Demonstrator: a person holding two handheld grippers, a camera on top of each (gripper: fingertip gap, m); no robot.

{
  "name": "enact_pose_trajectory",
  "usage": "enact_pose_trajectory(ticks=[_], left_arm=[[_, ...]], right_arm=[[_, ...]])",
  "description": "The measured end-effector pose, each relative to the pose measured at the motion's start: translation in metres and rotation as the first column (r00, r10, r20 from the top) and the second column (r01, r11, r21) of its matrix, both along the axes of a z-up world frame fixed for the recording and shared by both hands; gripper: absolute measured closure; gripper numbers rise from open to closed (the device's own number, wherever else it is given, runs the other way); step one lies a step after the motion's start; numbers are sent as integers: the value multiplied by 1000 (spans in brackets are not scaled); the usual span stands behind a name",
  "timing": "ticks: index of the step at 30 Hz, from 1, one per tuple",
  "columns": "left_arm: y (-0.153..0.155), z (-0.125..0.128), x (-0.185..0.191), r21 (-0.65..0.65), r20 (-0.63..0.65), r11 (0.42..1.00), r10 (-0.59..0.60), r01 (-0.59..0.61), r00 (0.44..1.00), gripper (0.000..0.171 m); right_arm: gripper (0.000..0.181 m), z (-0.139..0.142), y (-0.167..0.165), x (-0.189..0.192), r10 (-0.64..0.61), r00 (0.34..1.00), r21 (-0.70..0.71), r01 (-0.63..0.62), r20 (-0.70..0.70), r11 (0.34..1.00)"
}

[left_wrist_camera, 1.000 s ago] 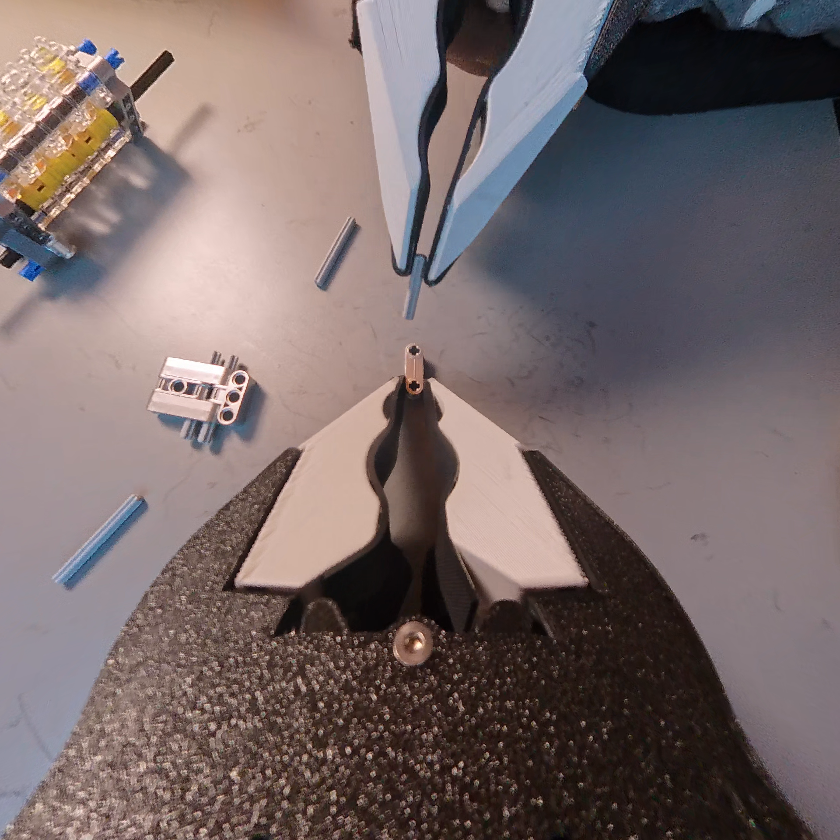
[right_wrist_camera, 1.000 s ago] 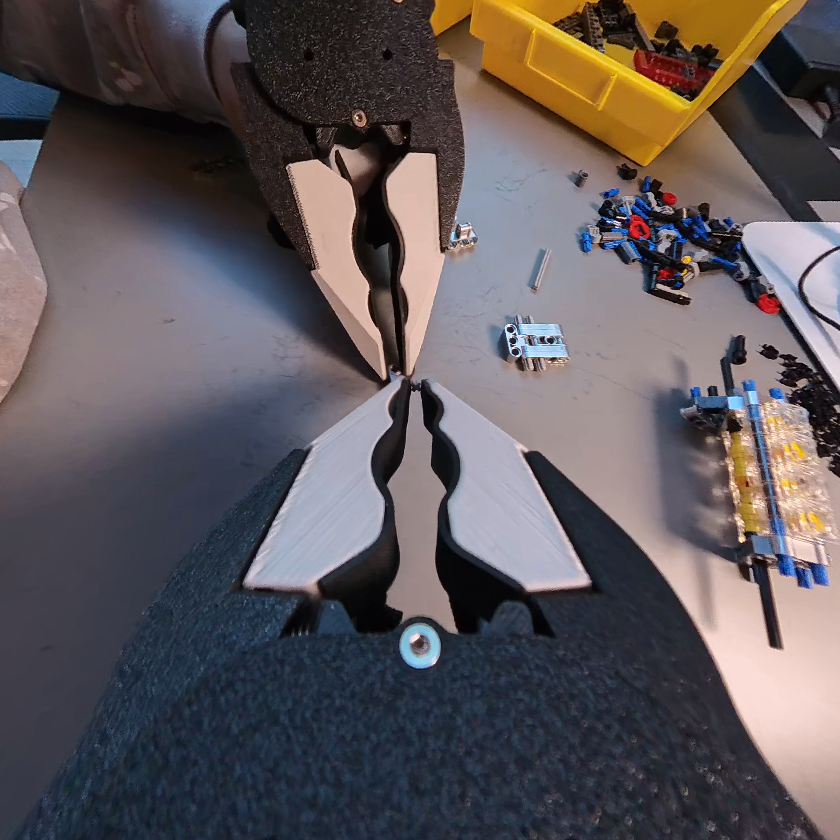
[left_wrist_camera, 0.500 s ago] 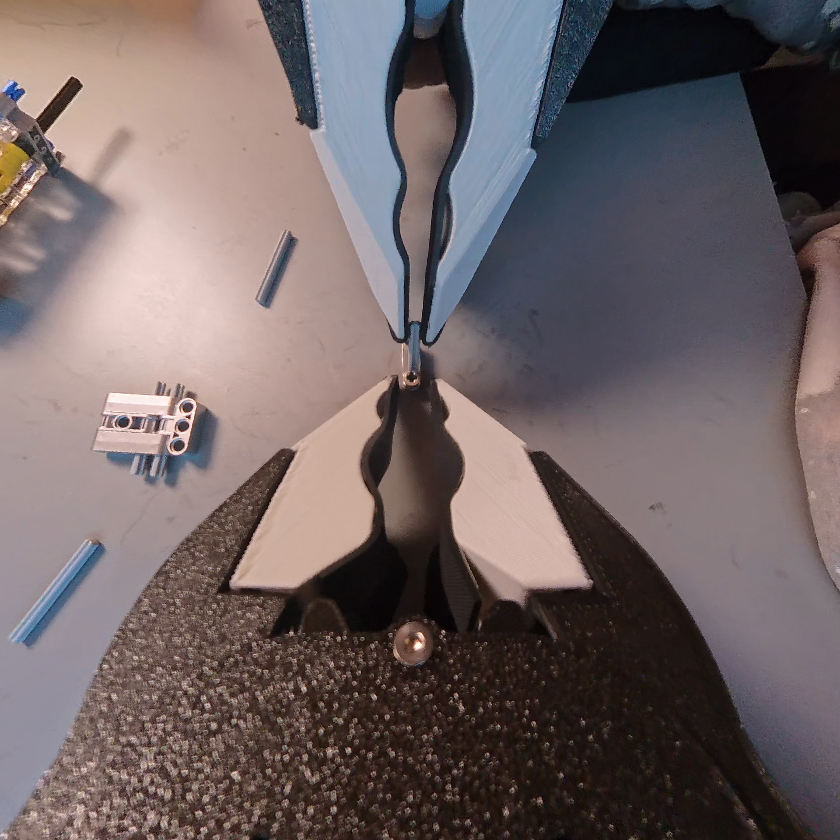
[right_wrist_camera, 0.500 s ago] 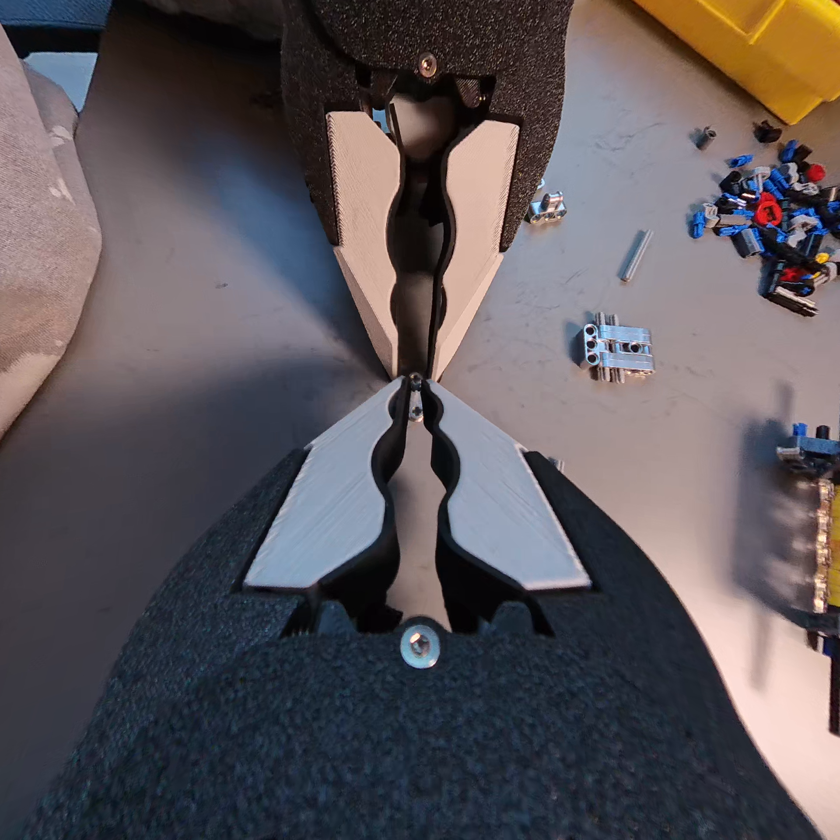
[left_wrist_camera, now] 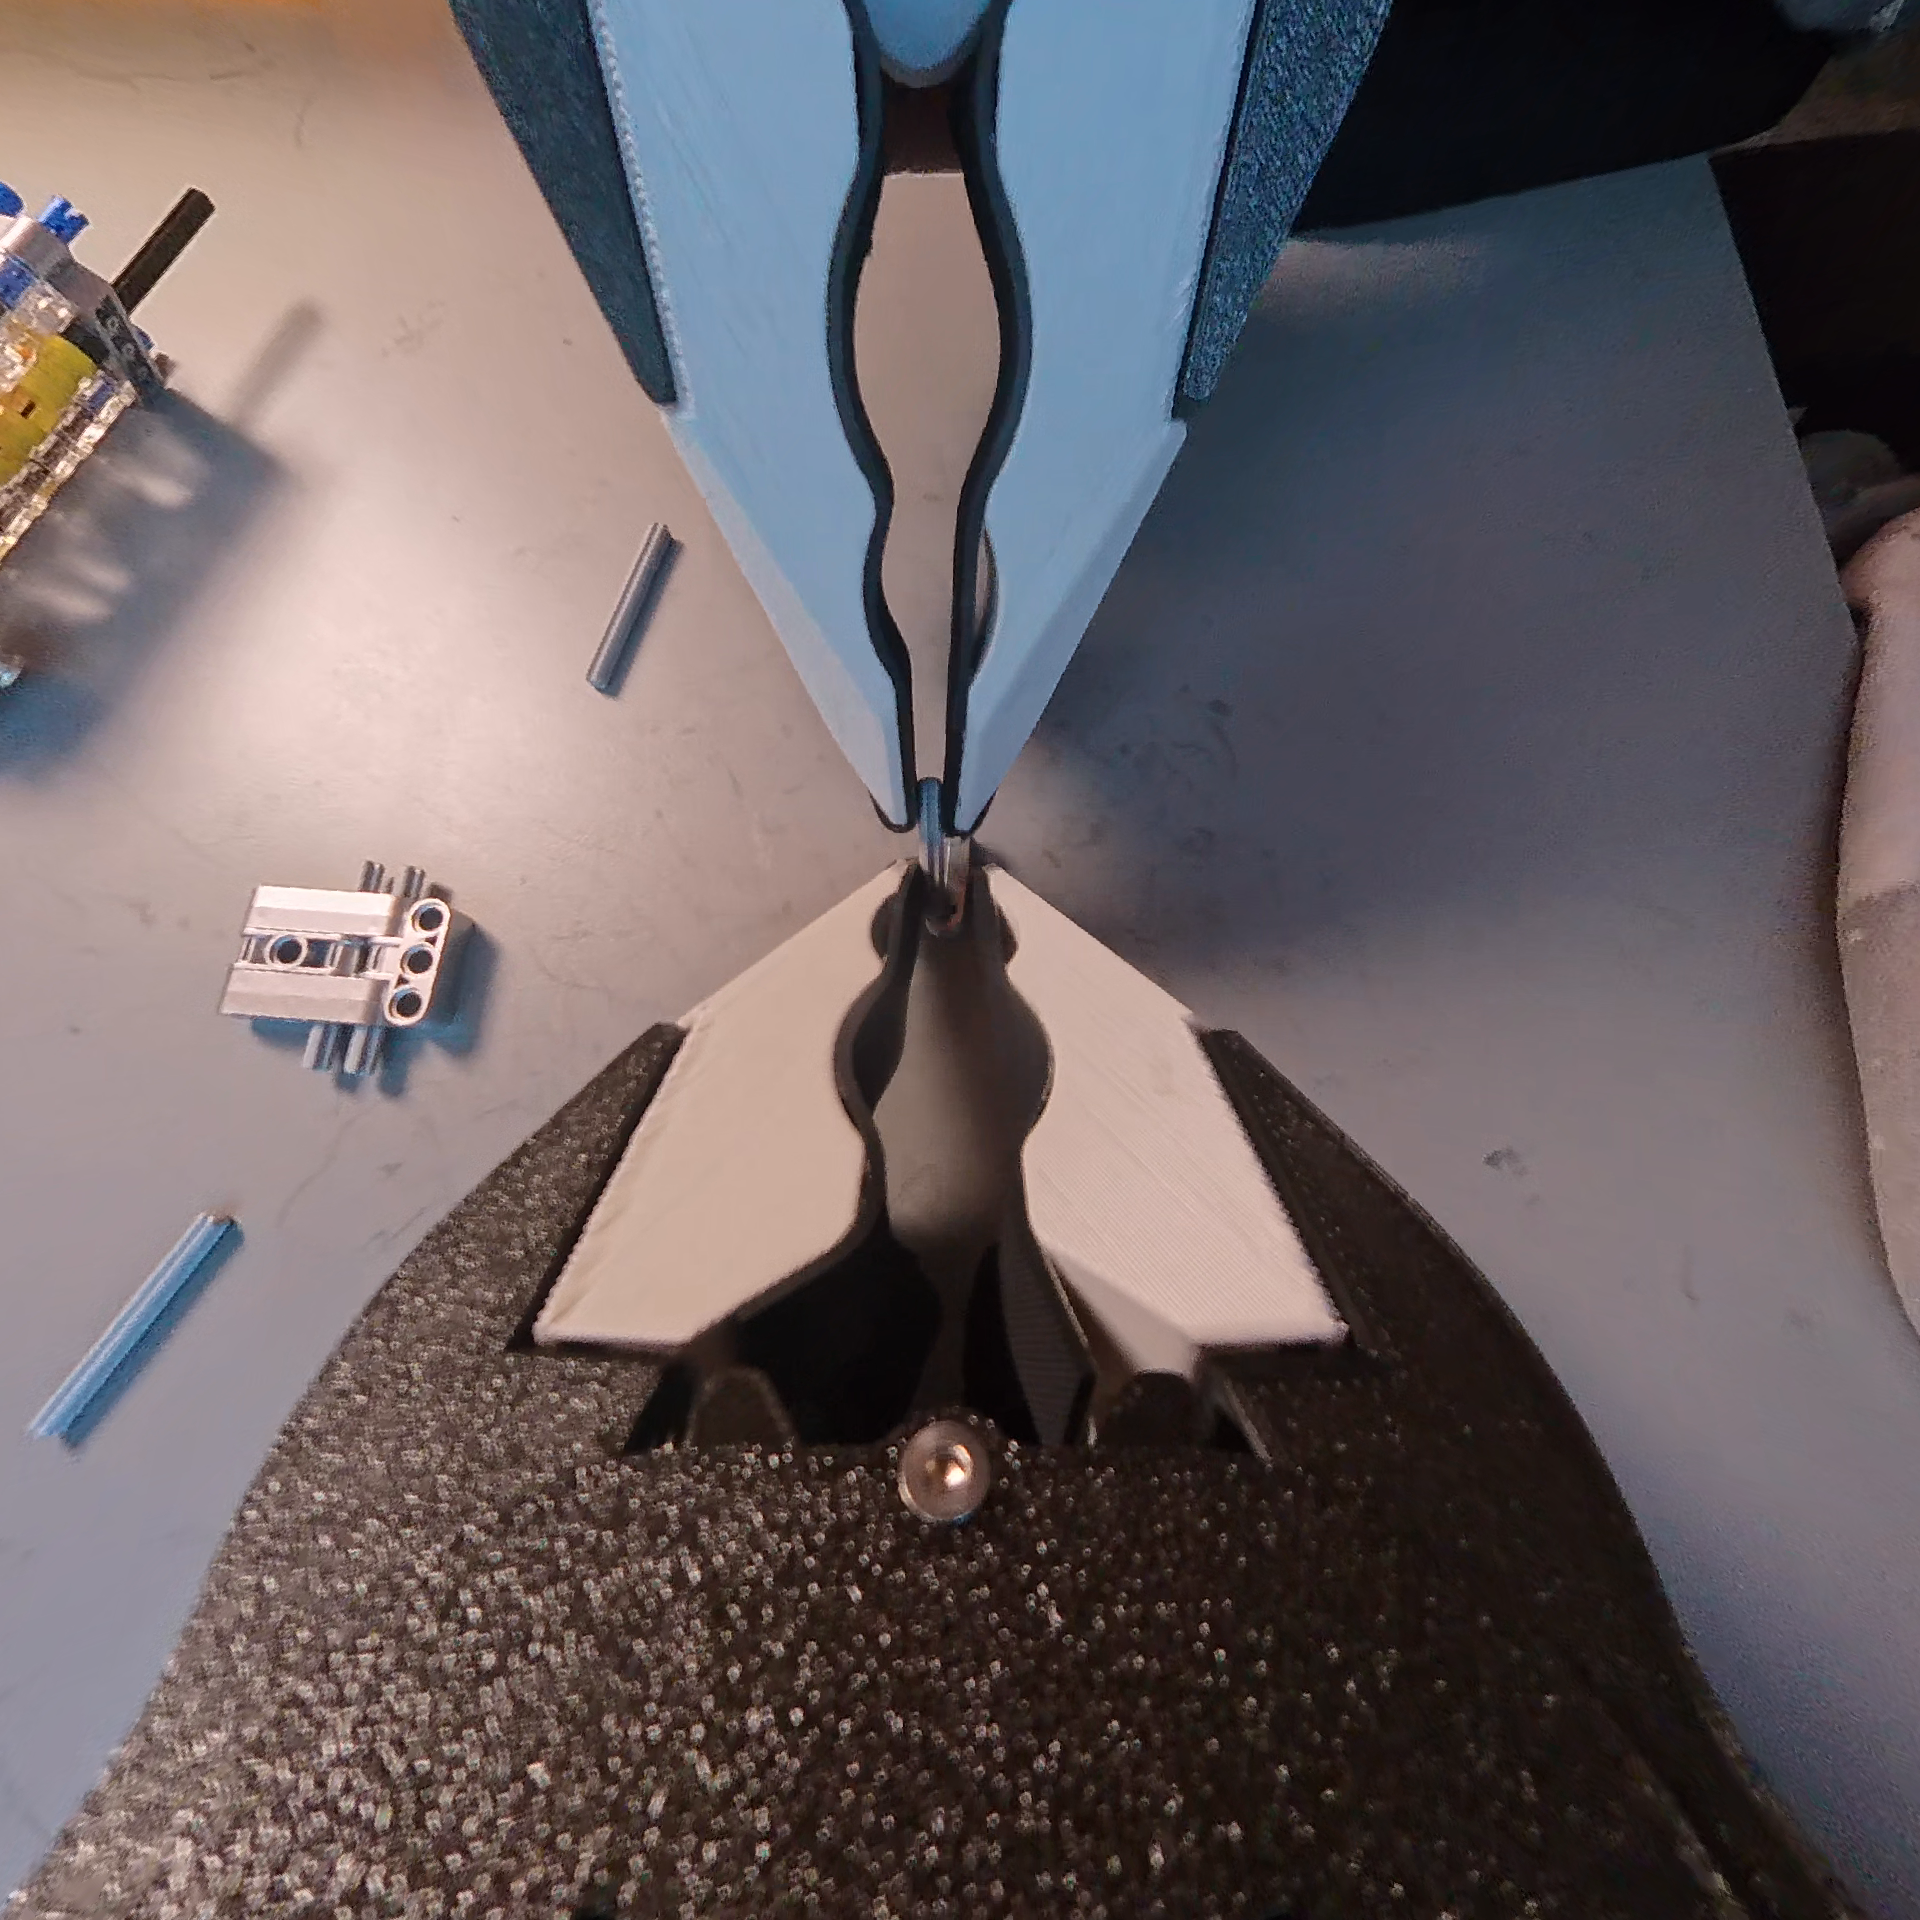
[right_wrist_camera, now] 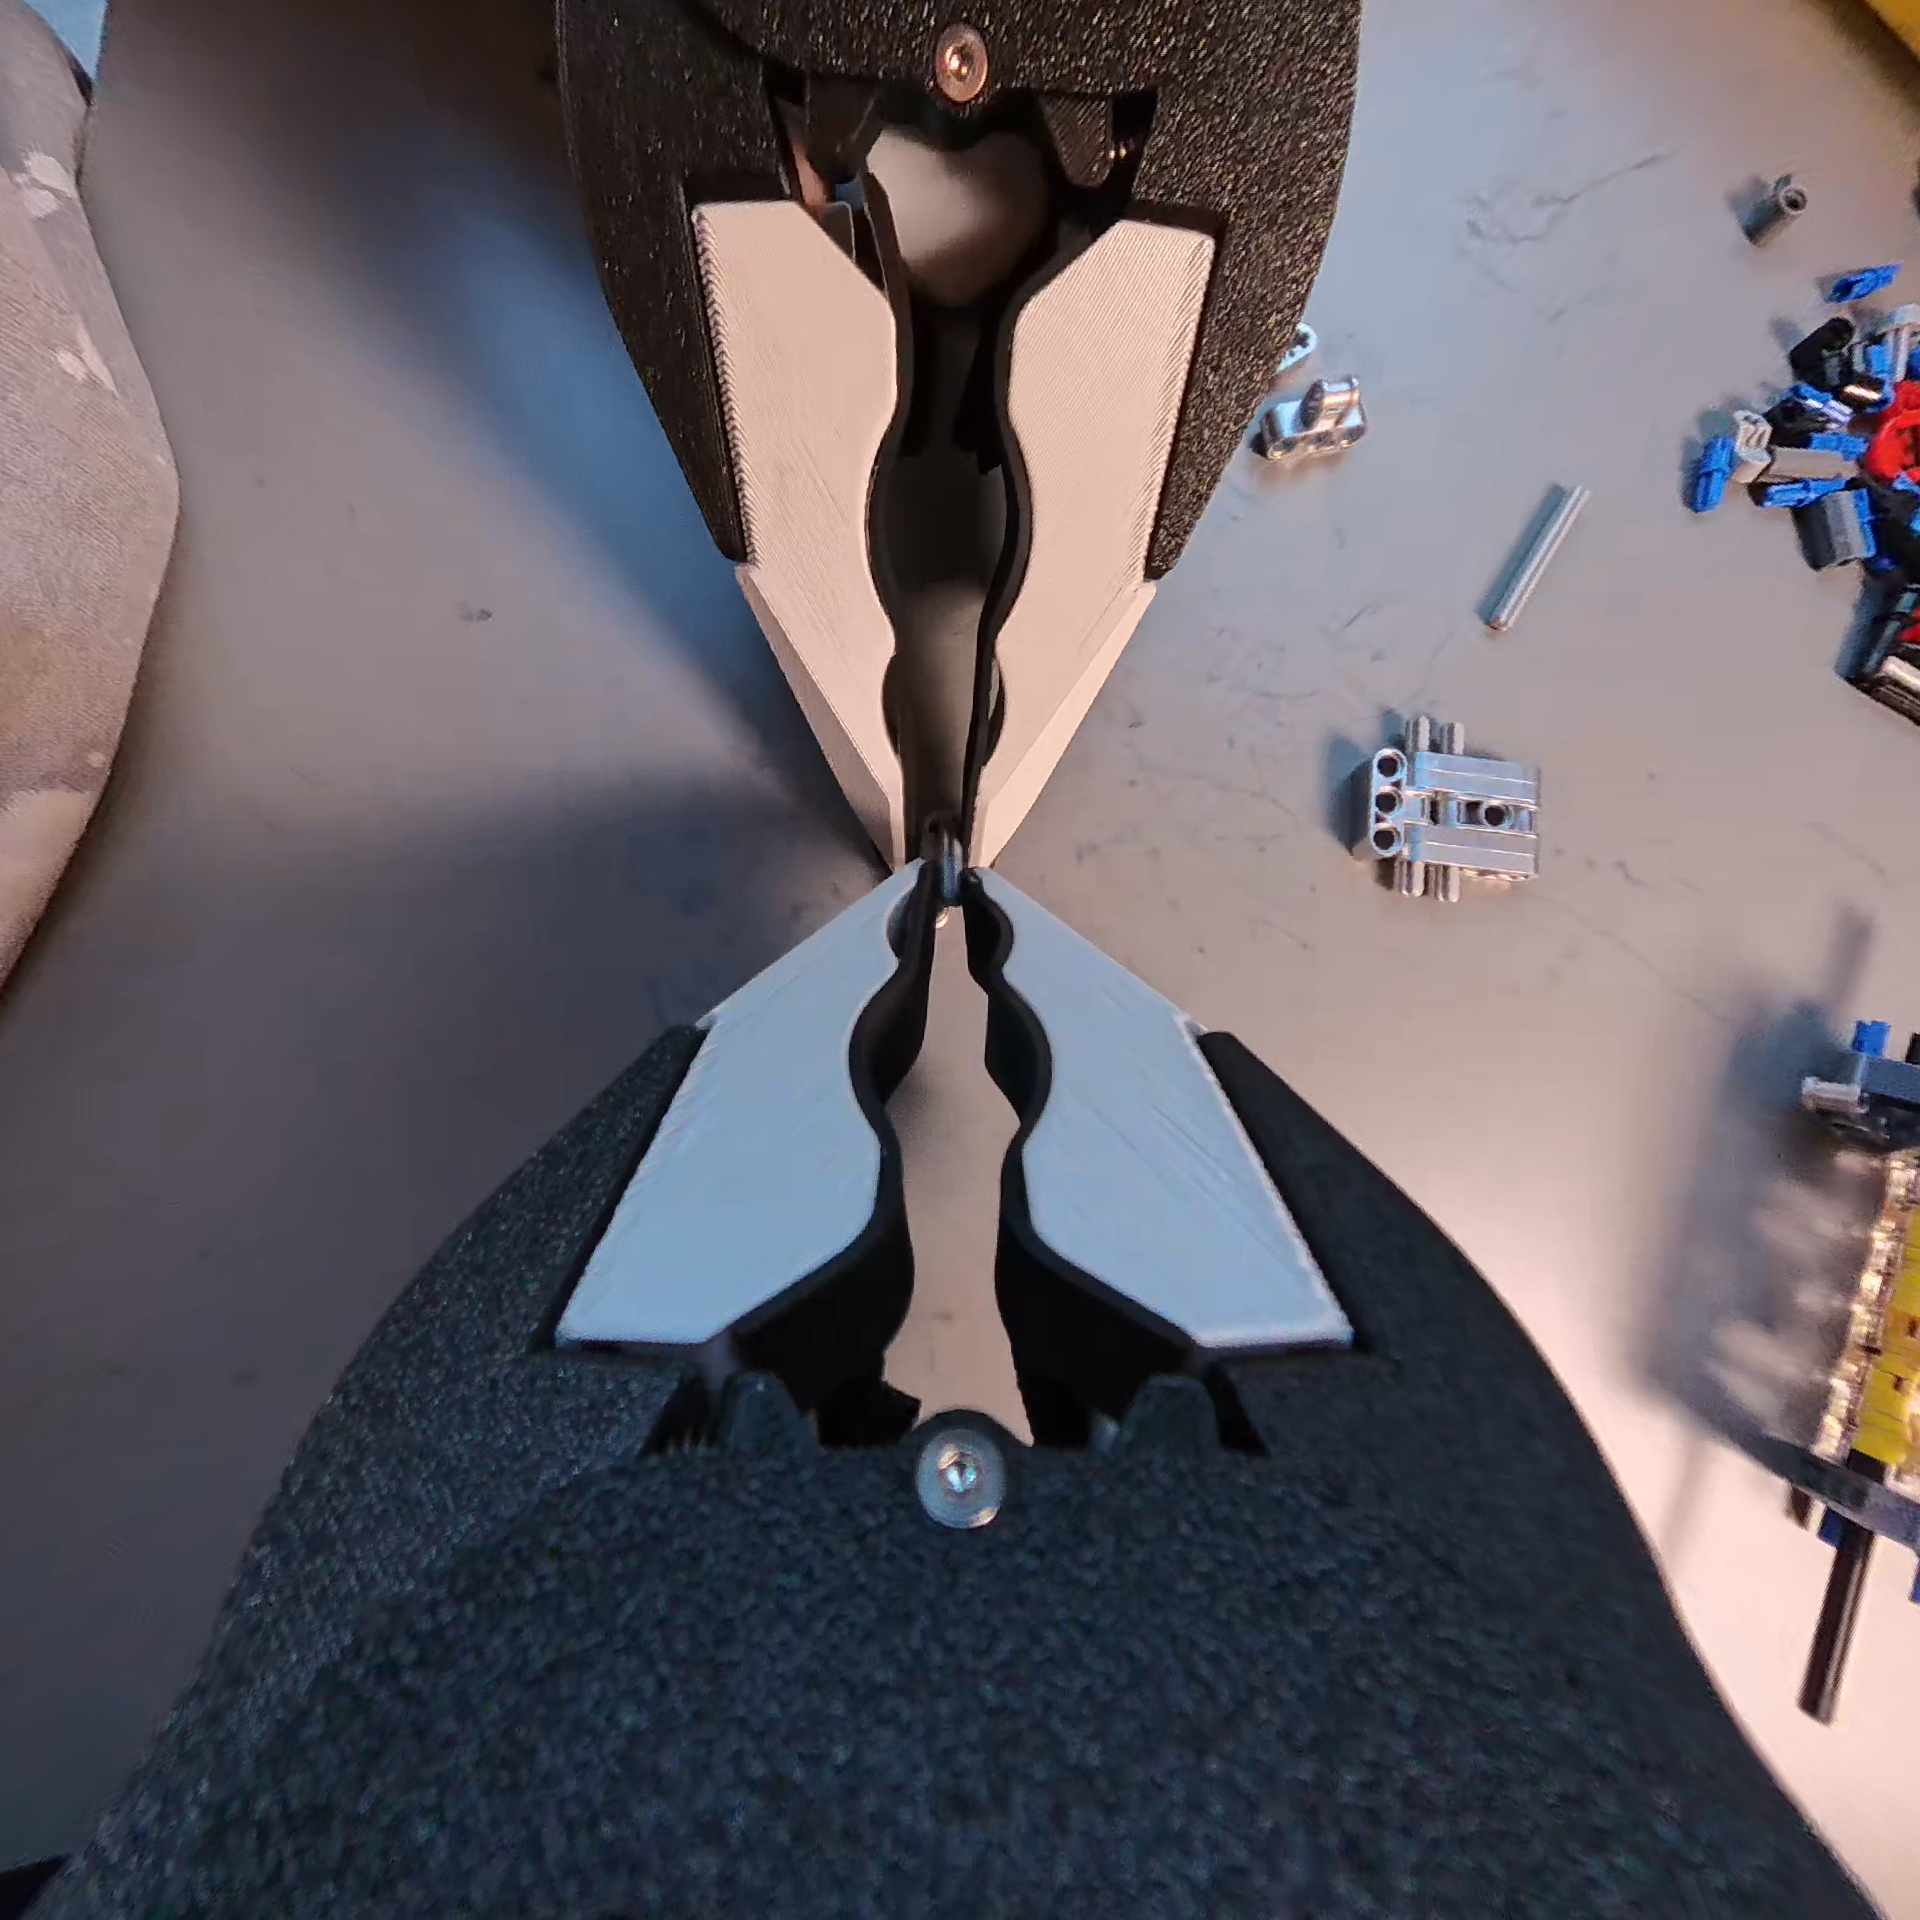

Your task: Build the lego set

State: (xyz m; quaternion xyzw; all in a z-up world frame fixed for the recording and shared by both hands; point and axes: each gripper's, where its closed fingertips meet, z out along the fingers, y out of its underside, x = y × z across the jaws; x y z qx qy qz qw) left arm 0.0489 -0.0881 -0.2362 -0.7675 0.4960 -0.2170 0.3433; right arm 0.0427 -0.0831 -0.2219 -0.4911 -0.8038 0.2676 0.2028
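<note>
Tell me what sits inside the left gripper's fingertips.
The left gripper pinches a small grey plastic connector piece at its tips; the right gripper presses a thin grey axle against it. The joint itself is covered.

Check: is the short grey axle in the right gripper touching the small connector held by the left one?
Touching. Left wrist view: the grey axle protruding from the right gripper meets the small connector pinched in the left gripper, with no gap visible.

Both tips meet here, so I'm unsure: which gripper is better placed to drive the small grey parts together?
Probably the right gripper: it pinches the short axle end-on toward the small connector, which the left gripper just braces.
</note>
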Motion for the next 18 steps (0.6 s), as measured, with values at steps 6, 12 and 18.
enact_pose_trajectory(ticks=[6,12,18], left_arm=[[-2,12,-8,17,58,1000,9,-10,998,165],[-2,23,-7,80,84,997,9,-16,996,169],[2,38,-6,152,134,987,32,-52,990,170]], right_arm=[[180,8,-2,-2,26,1000,-3,-26,-6,1000],[179,24,-7,-9,9,995,-40,-12,-95,999],[178,35,-5,-10,-74,981,-114,54,-178,992]])
